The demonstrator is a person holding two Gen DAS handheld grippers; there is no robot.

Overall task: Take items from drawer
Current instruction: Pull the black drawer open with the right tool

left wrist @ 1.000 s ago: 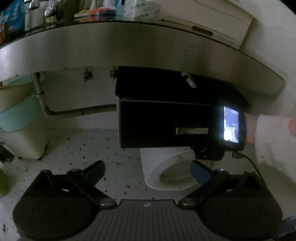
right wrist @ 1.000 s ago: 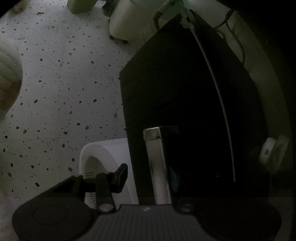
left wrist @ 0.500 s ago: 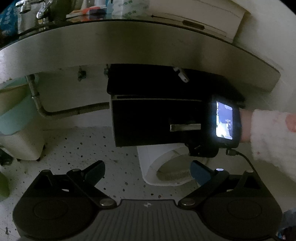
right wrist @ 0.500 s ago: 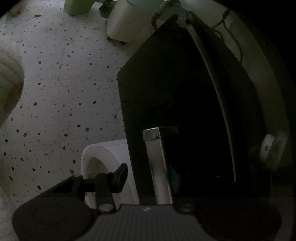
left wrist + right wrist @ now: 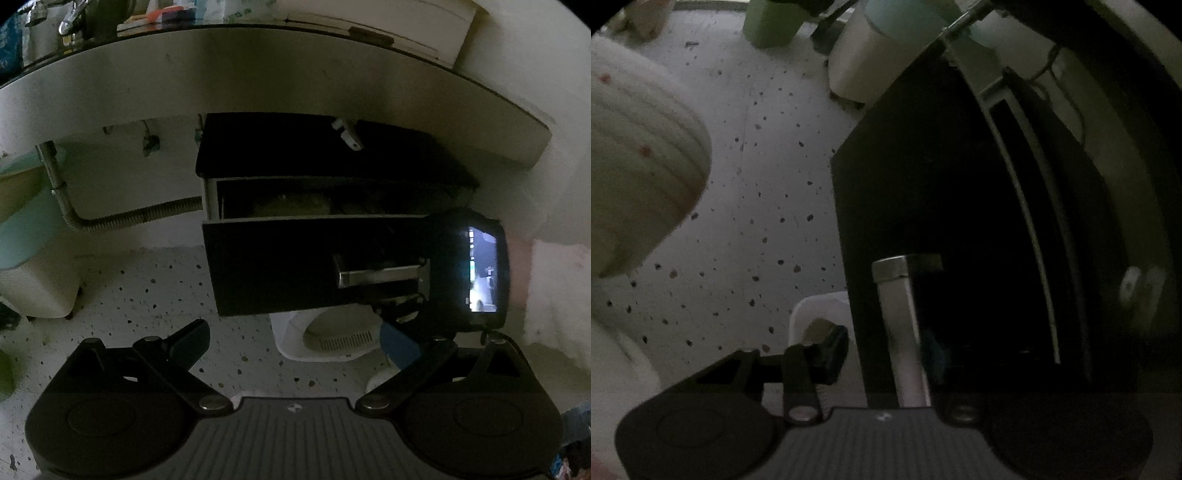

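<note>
A black drawer [image 5: 288, 266] under the counter stands pulled partly out. Dim, unclear shapes [image 5: 291, 203] lie in its open top. In the left wrist view my right gripper [image 5: 421, 282], with its lit screen, sits at the right end of the drawer's metal handle [image 5: 376, 275]. The right wrist view shows the handle [image 5: 897, 317] between the jaws of my right gripper [image 5: 886, 347], which are closing. The left finger [image 5: 831, 350] stands a little off the bar, and the other is lost in the dark. My left gripper [image 5: 295, 341] hangs open and empty over the floor, short of the drawer.
A white bin [image 5: 332, 343] sits on the speckled floor below the drawer. A corrugated hose [image 5: 140, 216] and a pale tub [image 5: 29, 266] are at the left. The counter's edge [image 5: 295, 81] overhangs the drawer. A fuzzy sleeve [image 5: 639, 166] fills the right wrist view's left side.
The drawer has slid out from shut, so a gap into its inside now shows. My right gripper came back with the handle. The left gripper stayed open and barely moved.
</note>
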